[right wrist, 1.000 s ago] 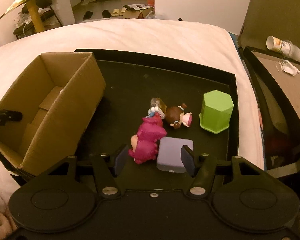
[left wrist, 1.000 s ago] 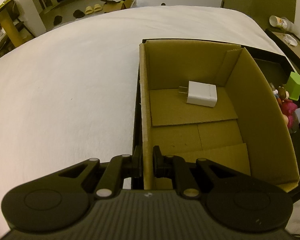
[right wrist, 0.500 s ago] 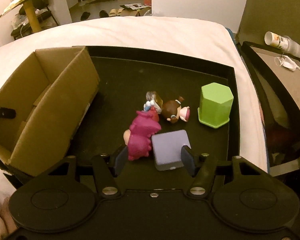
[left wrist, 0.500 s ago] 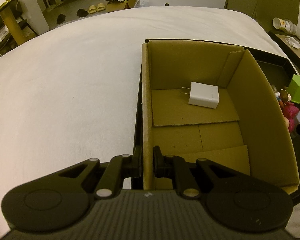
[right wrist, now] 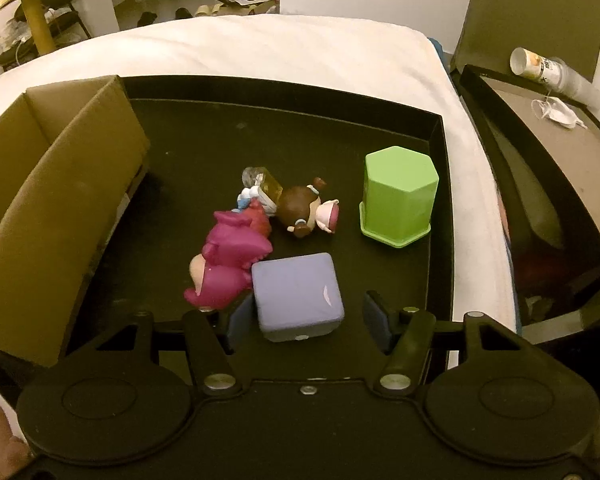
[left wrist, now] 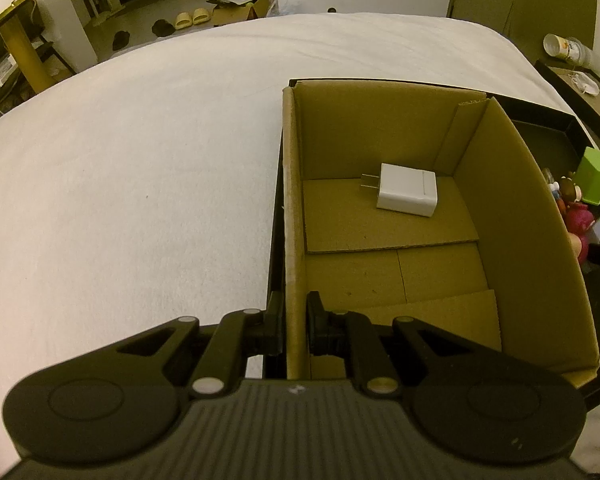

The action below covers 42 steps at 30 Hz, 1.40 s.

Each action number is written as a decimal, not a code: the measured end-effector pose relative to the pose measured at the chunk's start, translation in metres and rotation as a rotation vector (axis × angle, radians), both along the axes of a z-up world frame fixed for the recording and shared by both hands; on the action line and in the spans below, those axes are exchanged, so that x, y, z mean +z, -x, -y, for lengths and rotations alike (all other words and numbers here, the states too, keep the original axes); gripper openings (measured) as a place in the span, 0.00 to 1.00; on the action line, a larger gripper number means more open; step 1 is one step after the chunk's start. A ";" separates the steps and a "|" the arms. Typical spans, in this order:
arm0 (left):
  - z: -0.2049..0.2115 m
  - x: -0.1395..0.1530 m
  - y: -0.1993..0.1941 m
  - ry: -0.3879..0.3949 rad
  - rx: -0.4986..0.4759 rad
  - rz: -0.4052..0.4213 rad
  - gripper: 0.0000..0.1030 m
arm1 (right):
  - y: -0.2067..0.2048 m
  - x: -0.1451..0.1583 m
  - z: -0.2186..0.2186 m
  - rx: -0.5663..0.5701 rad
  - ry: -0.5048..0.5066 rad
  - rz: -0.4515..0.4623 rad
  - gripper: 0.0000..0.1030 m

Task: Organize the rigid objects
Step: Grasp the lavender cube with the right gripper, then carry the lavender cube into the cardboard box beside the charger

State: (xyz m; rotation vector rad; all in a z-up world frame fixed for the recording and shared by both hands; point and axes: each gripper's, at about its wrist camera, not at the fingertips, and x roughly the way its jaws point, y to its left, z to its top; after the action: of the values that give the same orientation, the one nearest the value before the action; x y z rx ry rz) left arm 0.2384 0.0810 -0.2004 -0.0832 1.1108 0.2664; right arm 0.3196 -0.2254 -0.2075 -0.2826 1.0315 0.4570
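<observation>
My left gripper (left wrist: 294,320) is shut on the left wall of the open cardboard box (left wrist: 500,208), one finger inside and one outside. Inside the box lies a white plug charger (left wrist: 406,196). In the right wrist view my right gripper (right wrist: 308,318) hangs low over the black tray (right wrist: 260,136), its jaws closing. A lilac cube-shaped box (right wrist: 296,288) sits between them; a gap still shows at the right pad. A pink figure (right wrist: 232,256) lies against the cube's left side. Beyond are a brown-haired doll (right wrist: 304,210), a small clear bottle (right wrist: 266,184) and a green hexagonal container (right wrist: 398,196).
The tray and cardboard box (right wrist: 60,200) rest on a white bed (left wrist: 140,160). To the right stands a dark side table (right wrist: 560,152) with a paper cup (right wrist: 540,68) and a face mask (right wrist: 560,114). Shoes (left wrist: 192,18) and a yellow table (right wrist: 36,12) lie on the floor beyond.
My right gripper has come down and closer to the tray, so the lilac box now sits between its fingers. The left gripper and the cardboard box have not moved.
</observation>
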 end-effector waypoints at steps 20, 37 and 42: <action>0.003 -0.001 0.001 -0.009 -0.008 0.002 0.10 | 0.010 0.041 -0.014 0.065 0.000 0.060 0.42; 0.003 -0.001 0.001 -0.004 -0.009 0.005 0.10 | 0.018 0.078 -0.042 0.136 -0.047 0.131 0.42; 0.003 -0.001 0.002 -0.005 -0.015 0.006 0.10 | 0.021 0.084 -0.051 0.154 -0.053 0.153 0.42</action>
State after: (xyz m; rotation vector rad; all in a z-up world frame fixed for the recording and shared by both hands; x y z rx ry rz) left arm 0.2368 0.0783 -0.2015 -0.0711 1.1045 0.2551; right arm 0.2986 -0.1744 -0.1232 -0.3464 0.8508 0.5922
